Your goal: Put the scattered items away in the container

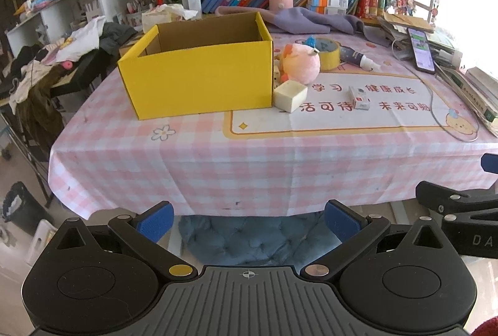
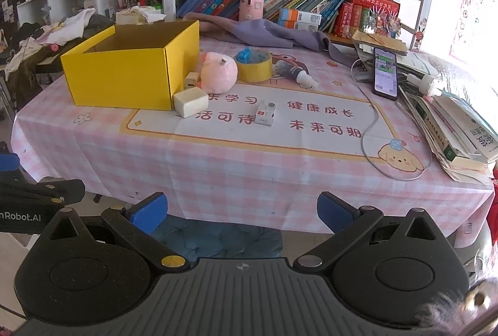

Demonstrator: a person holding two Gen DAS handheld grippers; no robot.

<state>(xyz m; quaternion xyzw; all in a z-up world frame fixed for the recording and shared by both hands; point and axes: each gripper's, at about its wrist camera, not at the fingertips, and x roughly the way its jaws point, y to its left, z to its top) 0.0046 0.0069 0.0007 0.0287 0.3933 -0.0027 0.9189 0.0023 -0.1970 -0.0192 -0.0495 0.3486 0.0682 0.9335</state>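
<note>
Yellow box [image 1: 196, 77] sat open-topped; right of it lay plush [image 1: 300, 63], cream block [image 1: 290, 95], tape roll [image 1: 326, 53]. Left gripper [image 1: 249, 221] and right gripper [image 2: 242, 213] gaped wide, empty.

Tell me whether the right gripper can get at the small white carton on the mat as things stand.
Probably yes. The right gripper is open and empty, short of the table edge, and the small white carton lies apart from its neighbours with bare tablecloth in front.

Tablecloth [image 2: 218, 168] print: 学习, 健康成长, 未来可期. Left tongs [image 2: 18, 196]: "nRobot.AI".
</note>
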